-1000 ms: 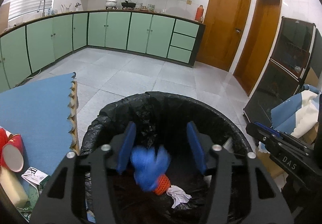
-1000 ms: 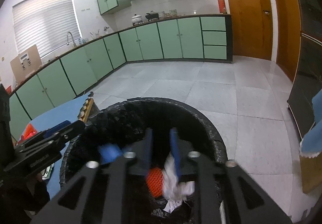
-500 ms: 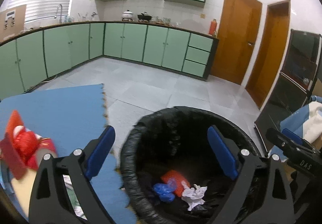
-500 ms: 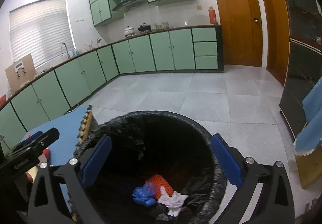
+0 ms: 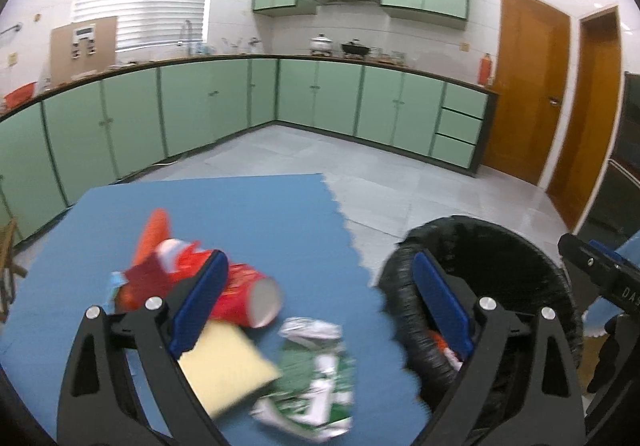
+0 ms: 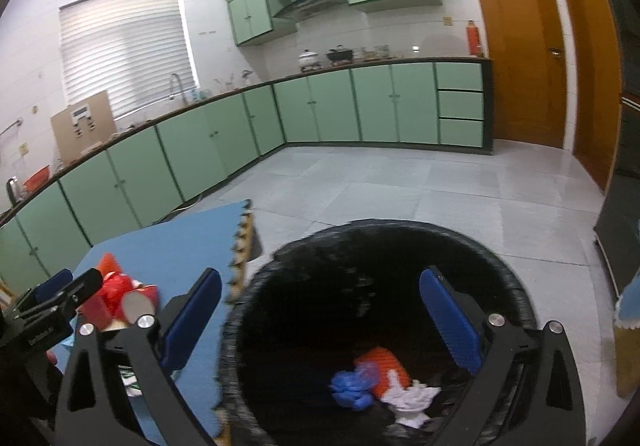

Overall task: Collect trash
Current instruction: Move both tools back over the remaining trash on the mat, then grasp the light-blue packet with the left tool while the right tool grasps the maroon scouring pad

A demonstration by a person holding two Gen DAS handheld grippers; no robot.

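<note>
The left gripper hangs over the blue foam mat that covers the desk, its blue-padded fingers spread wide with nothing gripped. The jaws have just been opening. Between and below them lies the trash not yet collected: a red paper cup on its side with its mouth facing right, a pale yellow sponge-like slab just beside it, a crumpled green and white wrapper and a heap of red packaging (blurred, so its make-up is unclear).

The right gripper is held over the bin, which stands on the tiled floor just beside the mat's toothed edge and is lined with a black bag. Its fingers also stand wide apart and empty, having just been opening. At the bottom of the bin rest a crumpled blue piece, an orange netted piece and a wad of white tissue, all touching one another.

Green cabinets line the far walls, and two wooden doors stand at the right.
</note>
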